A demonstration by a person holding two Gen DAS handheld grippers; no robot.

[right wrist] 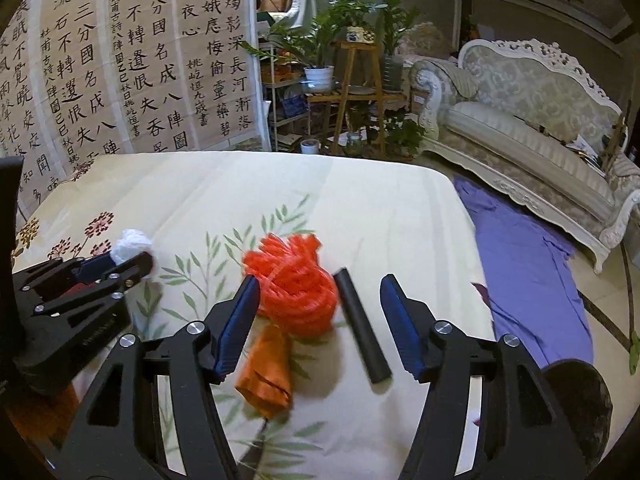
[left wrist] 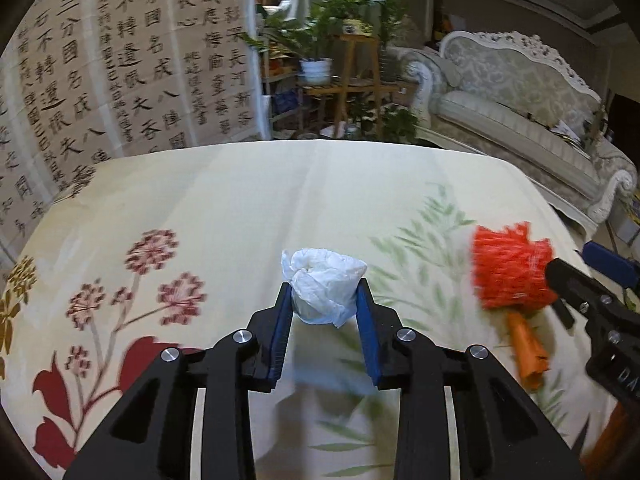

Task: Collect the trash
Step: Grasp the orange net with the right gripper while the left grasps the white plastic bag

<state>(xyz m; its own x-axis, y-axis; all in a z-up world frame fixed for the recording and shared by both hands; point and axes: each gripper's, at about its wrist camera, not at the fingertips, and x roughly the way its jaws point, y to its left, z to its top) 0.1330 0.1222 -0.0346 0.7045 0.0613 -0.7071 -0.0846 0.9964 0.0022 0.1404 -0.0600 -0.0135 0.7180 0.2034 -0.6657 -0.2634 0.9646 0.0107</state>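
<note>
Covering the table (right wrist: pixel 360 200) is a cream cloth printed with red flowers and green leaves; behind it hang calligraphy scrolls (right wrist: pixel 120 60), with potted plants (right wrist: pixel 320 52) and an ornate pale sofa (right wrist: pixel 532 120) beyond. The left gripper (left wrist: pixel 323 304) has its fingers clamped on a crumpled white tissue wad (left wrist: pixel 324 286), lifted over the cloth. The right gripper (right wrist: pixel 316 312) has its fingers wide apart, straddling a red plastic mesh bundle (right wrist: pixel 294 282) and a black tube (right wrist: pixel 362 328), with an orange wrapper (right wrist: pixel 266 372) just below the bundle.
</note>
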